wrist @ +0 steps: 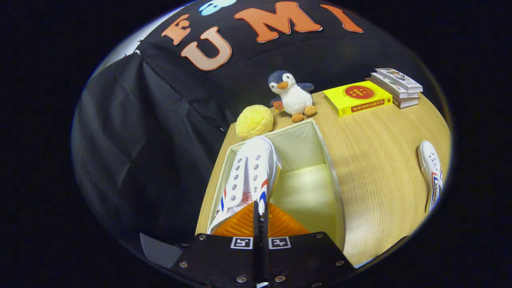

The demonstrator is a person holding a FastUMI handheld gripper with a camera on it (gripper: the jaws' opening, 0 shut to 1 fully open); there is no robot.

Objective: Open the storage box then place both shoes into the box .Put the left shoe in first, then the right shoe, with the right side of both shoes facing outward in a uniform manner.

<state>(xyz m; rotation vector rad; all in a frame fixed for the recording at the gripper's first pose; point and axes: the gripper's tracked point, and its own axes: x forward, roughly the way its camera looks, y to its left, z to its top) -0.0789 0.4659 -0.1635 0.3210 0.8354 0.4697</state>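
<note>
My gripper [260, 208] is shut on the heel end of a white canvas shoe [248, 176] with red and blue marks. The shoe points away from the fingers and hangs over the left half of the open storage box [326, 152], whose pale inside shows to the shoe's right. I cannot tell whether the shoe touches the box floor. The second white shoe [432, 172] lies on the wooden table [380, 160] well to the right of the box.
Beyond the box sit a yellow fluffy ball [254, 121] and a plush penguin [292, 96]. A yellow book [357, 97] and a stack of books [398, 86] lie at the table's far right. Black cloth wall hangs to the left of the table edge.
</note>
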